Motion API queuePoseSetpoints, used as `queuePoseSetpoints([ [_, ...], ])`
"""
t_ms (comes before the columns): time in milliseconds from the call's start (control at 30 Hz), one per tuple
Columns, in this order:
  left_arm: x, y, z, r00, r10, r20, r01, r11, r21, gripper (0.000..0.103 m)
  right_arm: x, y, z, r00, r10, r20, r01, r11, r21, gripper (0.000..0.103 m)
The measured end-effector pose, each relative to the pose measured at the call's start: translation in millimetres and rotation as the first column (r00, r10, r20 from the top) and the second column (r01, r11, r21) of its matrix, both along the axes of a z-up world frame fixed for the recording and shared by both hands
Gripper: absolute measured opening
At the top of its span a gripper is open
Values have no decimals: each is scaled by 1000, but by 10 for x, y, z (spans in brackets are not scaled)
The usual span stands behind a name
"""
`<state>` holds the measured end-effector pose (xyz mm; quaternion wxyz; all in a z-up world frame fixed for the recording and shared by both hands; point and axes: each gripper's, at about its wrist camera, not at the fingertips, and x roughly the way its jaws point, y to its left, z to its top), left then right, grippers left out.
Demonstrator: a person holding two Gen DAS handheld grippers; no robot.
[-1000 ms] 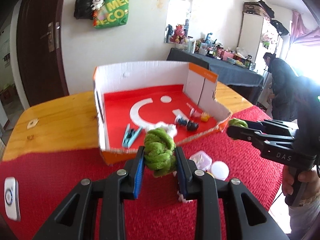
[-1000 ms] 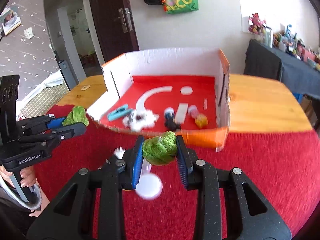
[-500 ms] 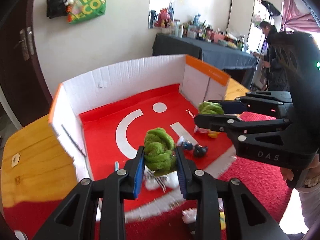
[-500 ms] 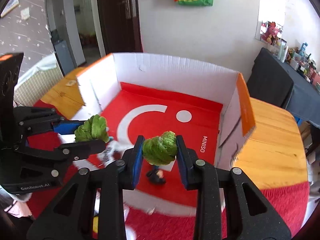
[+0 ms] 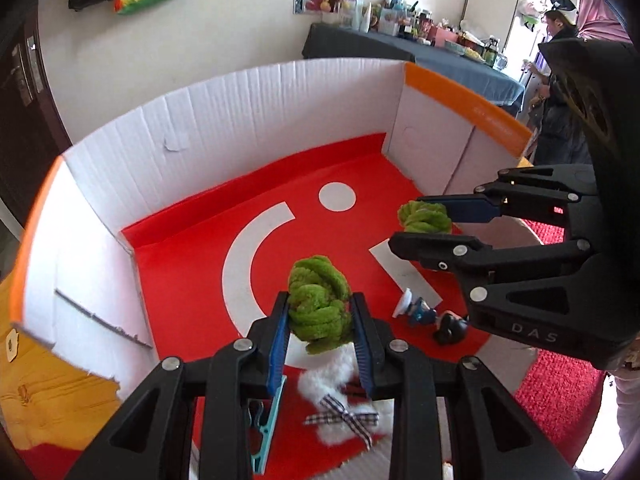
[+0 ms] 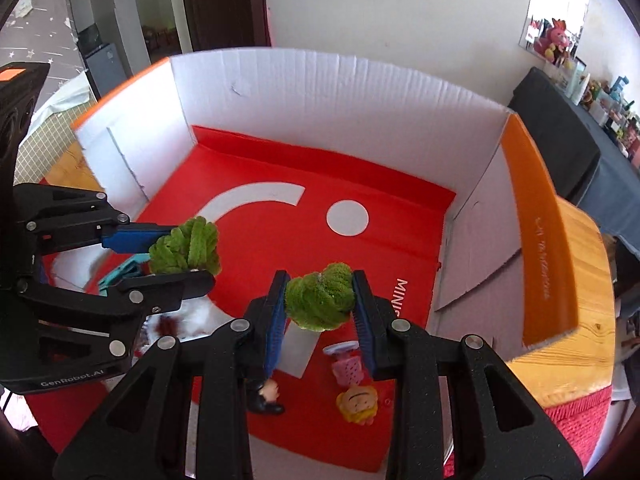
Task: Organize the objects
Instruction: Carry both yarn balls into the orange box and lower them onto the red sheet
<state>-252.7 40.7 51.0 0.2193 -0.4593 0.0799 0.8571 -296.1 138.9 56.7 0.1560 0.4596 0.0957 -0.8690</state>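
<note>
My left gripper (image 5: 319, 316) is shut on a green knotted yarn ball (image 5: 318, 306) and holds it above the red floor of the open cardboard box (image 5: 256, 112). My right gripper (image 6: 320, 300) is shut on a second green yarn ball (image 6: 320, 298) over the same box (image 6: 320, 92). Each gripper shows in the other's view: the right one (image 5: 426, 220) at right, the left one (image 6: 182, 246) at left.
In the box lie a teal clothespin (image 5: 262, 436), a white fluffy piece with a plaid bow (image 5: 340, 400), small dark figurines (image 5: 434, 318), a yellow-haired figure (image 6: 358, 400) and a pink one (image 6: 348, 368). The box stands on a wooden table (image 6: 576, 320) with a red cloth (image 5: 552, 388).
Both grippers have moved forward from above the red cloth to over the inside of the box, each still holding its green yarn ball.
</note>
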Motion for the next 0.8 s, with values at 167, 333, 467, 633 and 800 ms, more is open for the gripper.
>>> queuePoseSetpoints([
  [167, -101, 11, -64, 999, 7, 32, -7, 1000, 3, 31, -83, 14, -70, 999, 1, 38, -2, 1000, 22, 29],
  [333, -184, 24, -120, 998, 9, 68, -10, 1000, 10, 31, -164, 17, -126, 997, 4, 77, -7, 999, 43, 29],
  [467, -207, 43, -153, 996, 6, 87, -7, 1000, 9, 31, -227, 38, -193, 994, -5, 112, -1, 999, 48, 29],
  [633, -214, 55, -207, 994, 7, 107, -8, 1000, 8, 31, -231, 57, -221, 990, -3, 138, -4, 999, 50, 29],
  [800, -203, 75, -205, 994, 4, 108, -4, 1000, -2, 31, -225, 67, -238, 988, -6, 153, -4, 998, 61, 30],
])
